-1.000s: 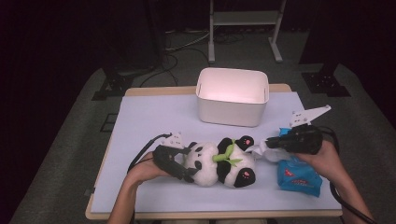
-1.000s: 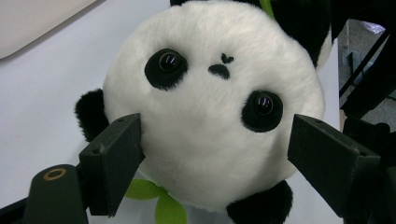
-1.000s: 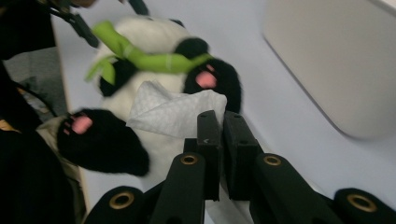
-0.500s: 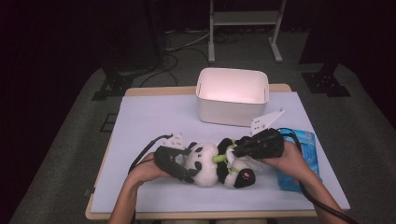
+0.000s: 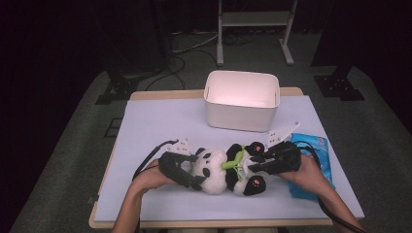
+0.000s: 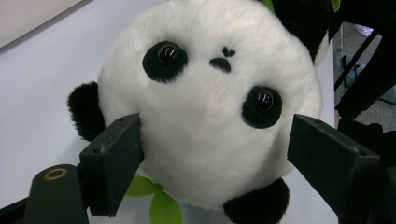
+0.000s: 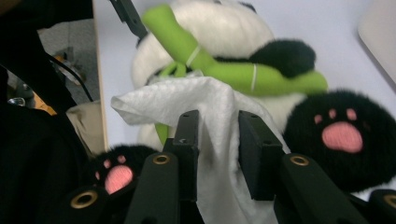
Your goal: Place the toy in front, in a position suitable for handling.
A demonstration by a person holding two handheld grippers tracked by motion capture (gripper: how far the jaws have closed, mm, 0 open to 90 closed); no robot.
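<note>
Panda held at both ends, wipe between my right jaws.

The plush panda (image 5: 226, 170) lay mid-table toward the near edge of the table (image 5: 160, 121); open surface to its left and front, white bin (image 5: 242, 99) just behind, blue wipes pack (image 5: 318, 150) near the right edge. My left gripper (image 5: 187, 174) came in low from the left, jaws spread wide and pressed on the panda's head. My right gripper (image 5: 257, 162) lay level at its feet; jaws had just been opening, white wipe (image 7: 210, 112) hanging between them, grip loose.
</note>
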